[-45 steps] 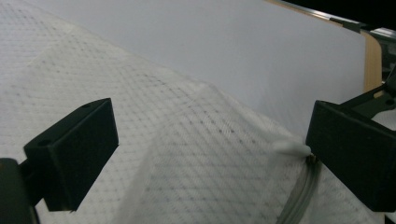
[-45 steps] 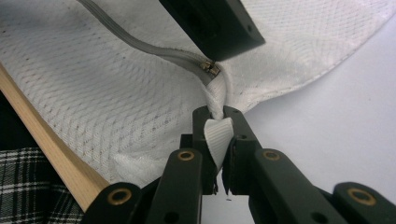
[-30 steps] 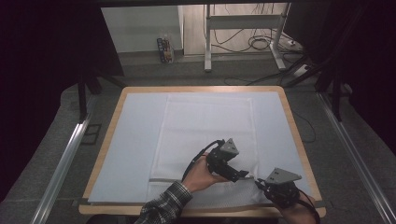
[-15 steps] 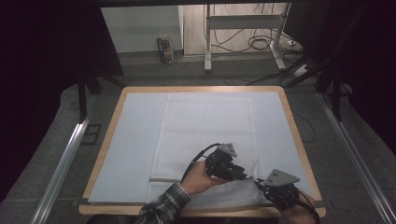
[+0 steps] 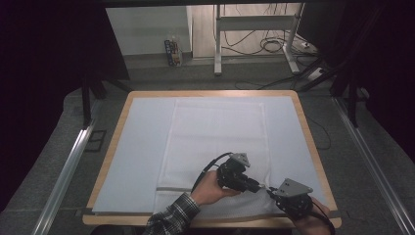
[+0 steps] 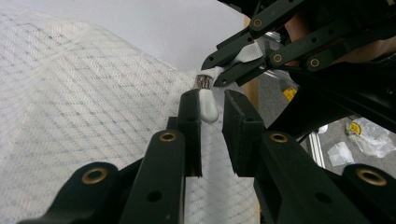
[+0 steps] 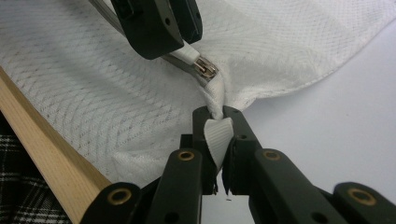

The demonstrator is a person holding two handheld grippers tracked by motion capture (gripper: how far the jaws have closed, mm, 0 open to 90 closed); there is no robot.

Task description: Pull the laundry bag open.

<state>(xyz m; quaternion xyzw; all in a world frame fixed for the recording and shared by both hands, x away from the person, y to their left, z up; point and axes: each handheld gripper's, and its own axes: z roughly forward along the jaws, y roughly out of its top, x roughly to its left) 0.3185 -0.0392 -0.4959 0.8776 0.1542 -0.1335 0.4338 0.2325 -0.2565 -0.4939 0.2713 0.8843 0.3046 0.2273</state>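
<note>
A white mesh fabric cover (image 5: pixel 215 137) lies flat on the table, with a grey zipper (image 5: pixel 171 188) along its near edge. My right gripper (image 7: pixel 217 114) is shut on a white tab (image 7: pixel 217 135) at the cover's near right corner, just past the metal slider (image 7: pixel 205 67). My left gripper (image 6: pixel 212 107) faces it from the left, close to the right gripper (image 5: pixel 270 192). The white zipper pull (image 6: pixel 208 105) sits between the left jaws, which have just been closing. It rests against one pad, and a thin gap shows at the other.
A pale sheet (image 5: pixel 142 147) covers the wooden table (image 5: pixel 122 127), whose near edge (image 7: pixel 51 163) runs right beside the gripped corner. A sleeve in plaid (image 5: pixel 171 218) comes in from below. Metal rails (image 5: pixel 63 171) flank the table; cables and a stand sit on the floor behind.
The left gripper's jaws have narrowed around the zipper pull. Both hands stay where they were, and the right gripper keeps its hold on the tab.
</note>
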